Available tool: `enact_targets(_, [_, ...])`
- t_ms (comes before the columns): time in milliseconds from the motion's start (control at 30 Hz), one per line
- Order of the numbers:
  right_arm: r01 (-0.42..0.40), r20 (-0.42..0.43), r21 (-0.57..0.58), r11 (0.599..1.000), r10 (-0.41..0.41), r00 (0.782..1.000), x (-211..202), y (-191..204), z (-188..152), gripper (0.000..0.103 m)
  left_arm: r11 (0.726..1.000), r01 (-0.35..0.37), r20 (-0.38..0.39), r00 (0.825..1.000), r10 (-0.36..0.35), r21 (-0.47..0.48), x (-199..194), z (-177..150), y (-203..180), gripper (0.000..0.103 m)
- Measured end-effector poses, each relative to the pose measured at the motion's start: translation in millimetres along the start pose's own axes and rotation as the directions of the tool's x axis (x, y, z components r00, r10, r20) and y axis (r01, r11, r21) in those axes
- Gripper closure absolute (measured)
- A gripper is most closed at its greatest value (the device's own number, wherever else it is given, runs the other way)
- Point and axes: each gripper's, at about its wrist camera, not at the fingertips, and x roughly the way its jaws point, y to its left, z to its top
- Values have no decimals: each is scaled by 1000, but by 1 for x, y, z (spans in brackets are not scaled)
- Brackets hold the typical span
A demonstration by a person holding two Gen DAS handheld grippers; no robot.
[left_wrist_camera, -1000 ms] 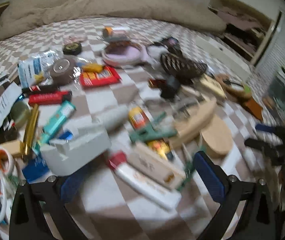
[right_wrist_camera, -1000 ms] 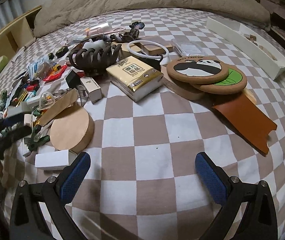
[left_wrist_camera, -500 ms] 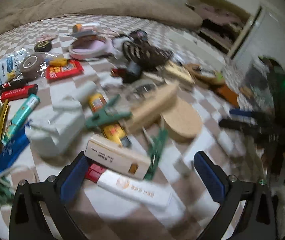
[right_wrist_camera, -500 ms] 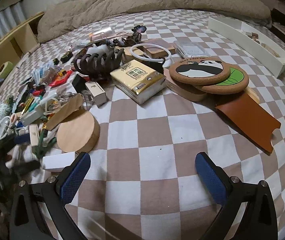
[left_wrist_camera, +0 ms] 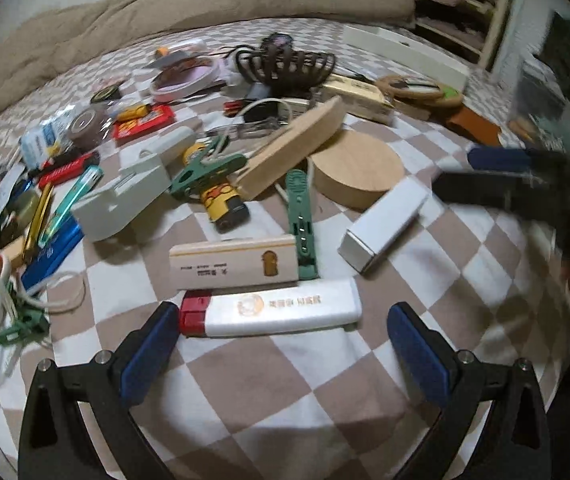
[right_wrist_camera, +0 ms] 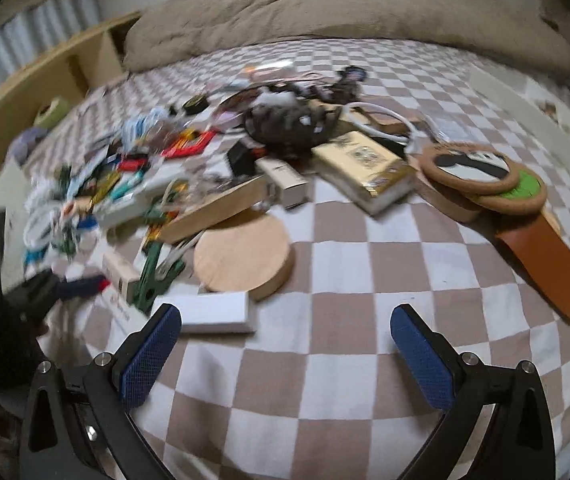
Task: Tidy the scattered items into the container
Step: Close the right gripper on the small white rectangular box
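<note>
Tube, white w/ red cap (lying flat), between claw tips.

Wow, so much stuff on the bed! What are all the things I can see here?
White tube with a red cap: one, white and red, nearest the left tool.
Cream rectangular box: one, cream, just behind the tube.
Green plastic clips: at least two, green, mid-pile.
Round wooden disc: one, pale wood, right of the clips.
White oblong box: one, white, in front of the disc.
Yellow lighter: one, yellow and black, under a clip.
Dark claw hair clip: one, dark brown, far side.
Panda cork coaster: one, atop a green one.
Brown leather piece: one, right side.
Checked bedsheet: brown and white, under everything.
Left tool: open, empty.
Right tool: open, empty.
</note>
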Motion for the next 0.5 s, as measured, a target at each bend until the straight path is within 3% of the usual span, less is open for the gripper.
enact_targets(133, [4,-14,-65,998,-5,1000,10,23,0,0,996,-4,-15,1000,3,-94,-6,-5,8,0])
enact_targets(333, [36,-74,-103,994,-43,996,32,44,-2,0,996,-7,12,1000,8,-86,-13,-17,6,0])
enact_targets(433, [63,-84,-55,997,-67,994,37,37,0,0,998,-30,9,999,31,-61,-11,-17,2,0])
enact_targets(500, [42,-79,11,999,-41,996,34,27,4,1,998,-28,14,999,29,-62,-12,-17,3,0])
